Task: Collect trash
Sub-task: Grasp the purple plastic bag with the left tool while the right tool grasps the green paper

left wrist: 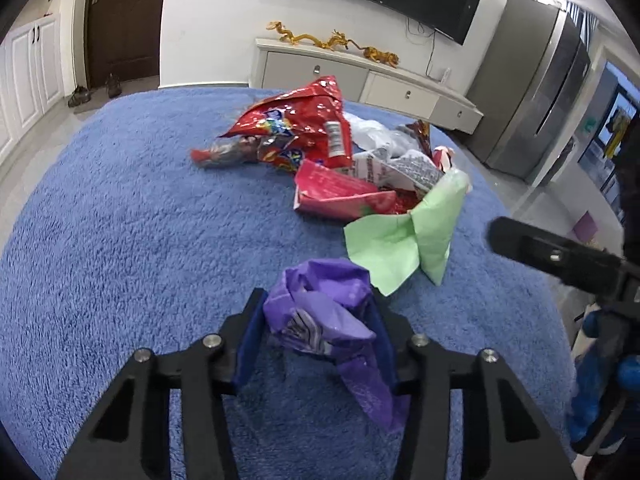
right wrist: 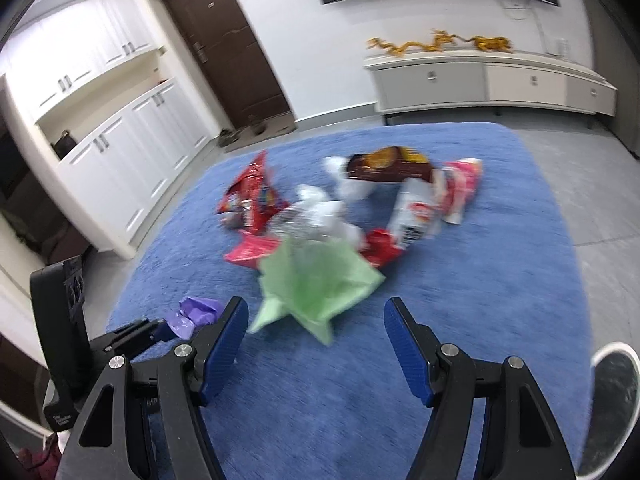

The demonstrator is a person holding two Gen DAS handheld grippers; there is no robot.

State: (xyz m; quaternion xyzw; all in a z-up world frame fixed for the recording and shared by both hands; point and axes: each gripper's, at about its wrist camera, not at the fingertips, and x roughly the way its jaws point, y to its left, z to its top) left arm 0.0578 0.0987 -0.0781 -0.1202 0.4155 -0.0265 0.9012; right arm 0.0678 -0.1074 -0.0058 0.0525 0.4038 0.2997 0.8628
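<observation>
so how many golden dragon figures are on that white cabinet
3. Left dragon sits at the white cabinet left end, middle dragon beside it, right dragon under the TV's right part. More could be hidden beyond view.

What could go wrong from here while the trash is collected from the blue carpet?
1. The crumpled purple plastic wrapper is pinched between the left gripper fingers, but a long tail hangs below; it may slip out or snag when lifted.
2. The right gripper is open just before the thin green paper sheet; the sheet might tear, or slide on the fluffy blue carpet.
3. The right wrist view is blurred, so the approach may miss.
</observation>
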